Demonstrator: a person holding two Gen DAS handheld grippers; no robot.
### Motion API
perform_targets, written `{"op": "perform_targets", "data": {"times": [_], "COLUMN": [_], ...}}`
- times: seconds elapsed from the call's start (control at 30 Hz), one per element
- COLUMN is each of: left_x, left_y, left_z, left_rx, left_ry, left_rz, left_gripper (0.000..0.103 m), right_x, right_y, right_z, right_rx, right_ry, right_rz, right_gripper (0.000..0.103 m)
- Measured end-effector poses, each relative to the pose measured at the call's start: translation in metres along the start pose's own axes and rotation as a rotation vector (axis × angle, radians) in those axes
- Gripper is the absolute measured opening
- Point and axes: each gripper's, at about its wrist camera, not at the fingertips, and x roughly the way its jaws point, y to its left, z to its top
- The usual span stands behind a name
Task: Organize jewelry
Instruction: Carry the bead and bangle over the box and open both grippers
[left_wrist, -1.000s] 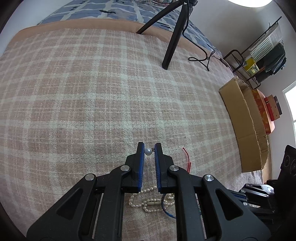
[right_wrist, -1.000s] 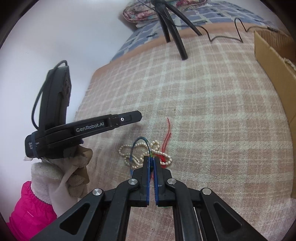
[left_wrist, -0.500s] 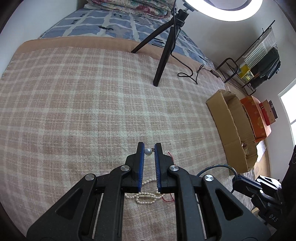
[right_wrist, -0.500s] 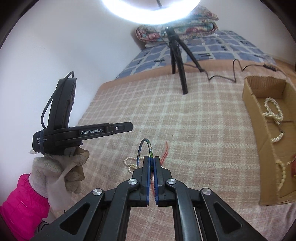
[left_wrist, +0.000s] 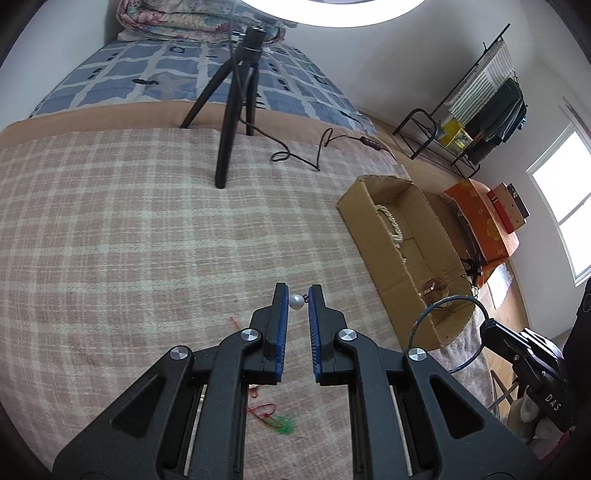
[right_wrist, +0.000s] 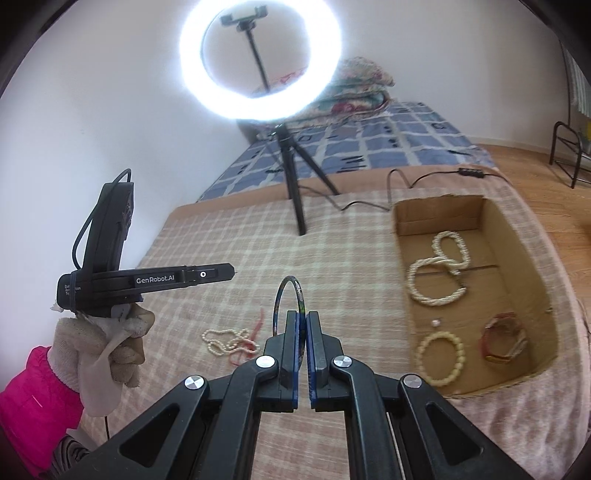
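1. A plaid blanket (right_wrist: 229, 236) covered the bed, with a tripod (right_wrist: 295, 192) standing at its far side.
2. A cardboard box (right_wrist: 517, 236) sat at the blanket's right edge, holding a long bead necklace (right_wrist: 439, 269) at the far end and 2 bracelets near its front.
3. The right gripper (right_wrist: 303, 321) was pressed together on a dark bangle (right_wrist: 284, 291), held upright above the blanket, left of the box.
4. The left gripper (left_wrist: 297, 295) pinched a white pearl (left_wrist: 296, 302) at its fingertips, above the blanket.
5. A pearl strand (right_wrist: 229, 341) lay on the blanket beside a red cord (right_wrist: 258, 325).
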Motion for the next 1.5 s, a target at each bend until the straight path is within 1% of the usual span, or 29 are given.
{"op": "perform_targets", "data": {"times": [0.13,0.27,0.47,0.6,0.77,1.03,1.23,1.37,1.5], "left_x": [0.011,0.022,0.043,0.06,0.083,0.124,0.15,0.163,0.167], "left_y": [-0.03,-0.055,-0.095,-0.118,-0.137,-0.171,-0.19,-0.197,-0.202], "left_z": [0.006,0.015,0.028,0.034,0.041,0.055,0.06,0.059,0.058], "left_rx": [0.029,0.034,0.075,0.104,0.118,0.163,0.182,0.191,0.202], "left_ry": [-0.008,-0.014,-0.009,-0.002,0.014,0.038,0.062,0.081,0.088], "left_rz": [-0.041,-0.084,-0.107,-0.115,-0.111,-0.077,-0.073,-0.081,-0.071], "left_gripper": [0.009,0.009,0.009,0.009,0.009,0.009,0.009,0.009,0.009], "right_x": [-0.021,-0.037,-0.053,-0.056,-0.058,-0.044,-0.035,-0.032,-0.028], "right_y": [-0.022,-0.041,-0.064,-0.081,-0.095,-0.117,-0.125,-0.125,-0.127], "right_z": [0.0,0.0,-0.002,-0.003,-0.005,-0.011,-0.013,-0.013,-0.014], "right_rx": [0.02,0.036,0.059,0.08,0.086,0.121,0.131,0.131,0.127], "right_ry": [-0.033,-0.062,-0.084,-0.091,-0.089,-0.054,-0.035,-0.027,-0.015], "right_rz": [-0.037,-0.069,-0.11,-0.13,-0.169,-0.19,-0.195,-0.197,-0.195], "right_gripper": [0.001,0.001,0.001,0.001,0.001,0.001,0.001,0.001,0.001]}}
